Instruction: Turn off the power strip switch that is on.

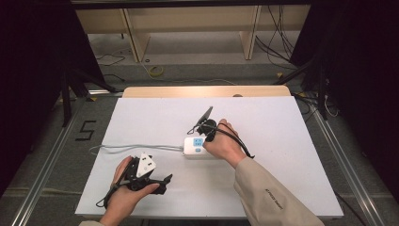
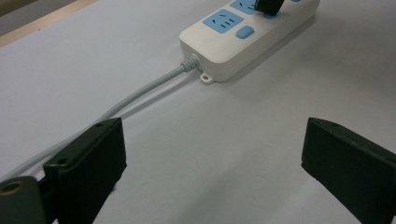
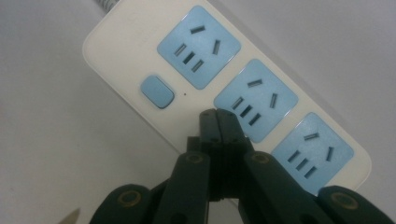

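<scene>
White power strip [image 1: 197, 147] mid-table on my white mat [image 1: 282, 188], my right gripper [image 3: 217, 115] jaws pressed together, empty, tips over its middle socket, my left gripper [image 2: 212, 163] wide open, empty, nearer the table's front edge.

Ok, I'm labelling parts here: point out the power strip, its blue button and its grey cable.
power strip [image 3: 116, 42]: right gripper view, white casing near the cable end.
blue button [image 3: 157, 91]: right gripper view, its middle.
grey cable [image 2: 140, 91]: left gripper view, mid-length on the table.

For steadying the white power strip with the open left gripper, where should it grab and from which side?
Grip the power strip across its narrow width at the cord end, coming from above, probably. It lies flat, and the left gripper is open, while the shut right gripper hovers over the sockets.
</scene>
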The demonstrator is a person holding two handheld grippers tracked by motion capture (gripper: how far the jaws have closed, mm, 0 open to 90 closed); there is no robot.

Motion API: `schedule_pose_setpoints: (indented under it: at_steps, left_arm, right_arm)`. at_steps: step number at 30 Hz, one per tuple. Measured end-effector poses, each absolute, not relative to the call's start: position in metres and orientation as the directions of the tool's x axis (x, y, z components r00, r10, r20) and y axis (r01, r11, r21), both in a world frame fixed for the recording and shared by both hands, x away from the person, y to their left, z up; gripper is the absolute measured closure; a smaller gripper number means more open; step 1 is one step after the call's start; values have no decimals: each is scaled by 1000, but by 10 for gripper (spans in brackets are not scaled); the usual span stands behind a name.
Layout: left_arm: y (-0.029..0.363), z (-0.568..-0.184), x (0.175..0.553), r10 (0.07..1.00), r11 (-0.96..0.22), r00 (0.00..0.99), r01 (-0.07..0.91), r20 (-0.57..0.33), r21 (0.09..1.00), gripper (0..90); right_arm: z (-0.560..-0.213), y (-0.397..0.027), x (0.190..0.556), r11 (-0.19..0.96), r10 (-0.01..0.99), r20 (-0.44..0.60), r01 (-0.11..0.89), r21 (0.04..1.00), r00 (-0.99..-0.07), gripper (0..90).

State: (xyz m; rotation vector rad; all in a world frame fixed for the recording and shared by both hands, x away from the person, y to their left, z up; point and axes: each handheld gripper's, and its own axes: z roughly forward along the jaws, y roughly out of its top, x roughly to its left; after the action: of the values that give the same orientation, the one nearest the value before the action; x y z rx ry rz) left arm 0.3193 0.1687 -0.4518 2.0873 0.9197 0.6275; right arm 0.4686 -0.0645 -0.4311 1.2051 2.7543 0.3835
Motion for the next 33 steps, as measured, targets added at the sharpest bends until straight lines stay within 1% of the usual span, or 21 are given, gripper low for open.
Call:
schedule_pose_setpoints:
  at_steps: [16,33]
  left_arm:
    - [169,-452,320,772,-458,623,404,129,792,59]
    - [169,-451,320,772,-459,622,402,132,792,58]
  right_arm:
    - [-432,-69,469,626,747,38,722,294,-663,900]
    - [-432,-71,470,625,746,48,722,298,-665,900]
